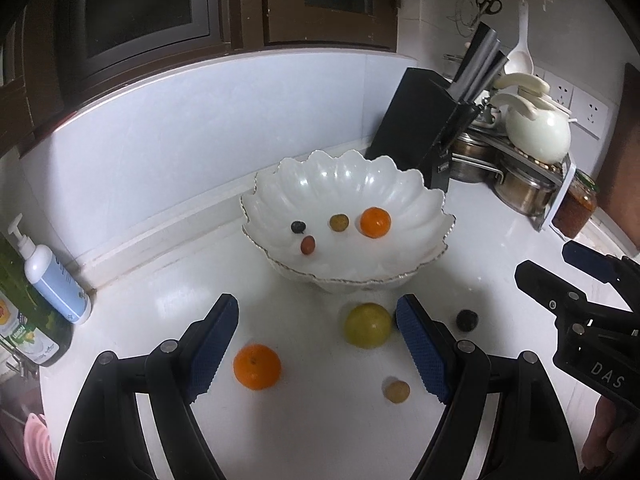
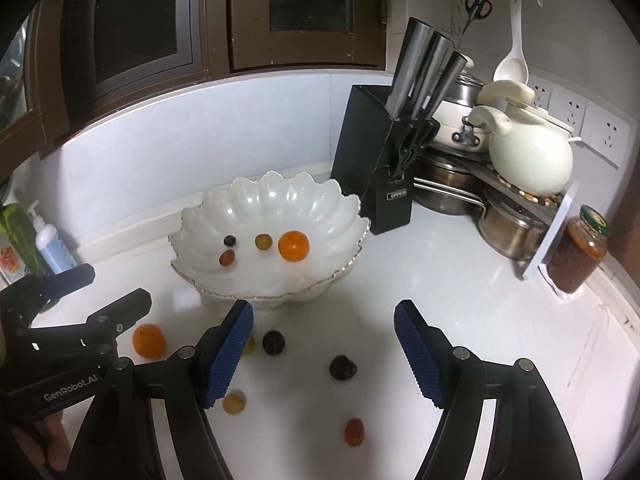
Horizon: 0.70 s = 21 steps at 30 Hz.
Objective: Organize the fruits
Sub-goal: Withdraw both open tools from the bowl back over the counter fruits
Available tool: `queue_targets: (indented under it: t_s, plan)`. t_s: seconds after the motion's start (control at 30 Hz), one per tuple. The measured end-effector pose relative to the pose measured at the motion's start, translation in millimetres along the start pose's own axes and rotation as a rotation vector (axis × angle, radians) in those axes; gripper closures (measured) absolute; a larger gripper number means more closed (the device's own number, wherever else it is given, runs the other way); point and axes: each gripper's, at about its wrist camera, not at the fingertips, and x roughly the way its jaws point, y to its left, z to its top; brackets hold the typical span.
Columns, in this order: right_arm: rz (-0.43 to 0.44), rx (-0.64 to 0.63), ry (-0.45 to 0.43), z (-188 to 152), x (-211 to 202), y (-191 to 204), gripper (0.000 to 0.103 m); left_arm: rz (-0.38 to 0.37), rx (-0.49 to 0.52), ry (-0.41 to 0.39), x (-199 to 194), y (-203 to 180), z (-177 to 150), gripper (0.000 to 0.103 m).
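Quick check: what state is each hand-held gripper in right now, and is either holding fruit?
Left hand-held gripper: open, holding nothing; fruits lie on the counter below it.
Right hand-held gripper: open, holding nothing.

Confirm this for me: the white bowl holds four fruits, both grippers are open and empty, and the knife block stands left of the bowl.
Wrong side. The knife block stands right of the white bowl, as the right wrist view shows. The rest holds: four fruits inside, left gripper and right gripper open and empty.
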Motion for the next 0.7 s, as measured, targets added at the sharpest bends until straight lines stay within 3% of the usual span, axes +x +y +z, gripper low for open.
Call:
queue_targets:
  t_s: [0.7]
  plan:
    - [-0.035,0.011,0.042,-54.2,-8.7,-18.1,0.029,-0.042,0.066,0.006,-3.6,-28.3,-44.8,0.022]
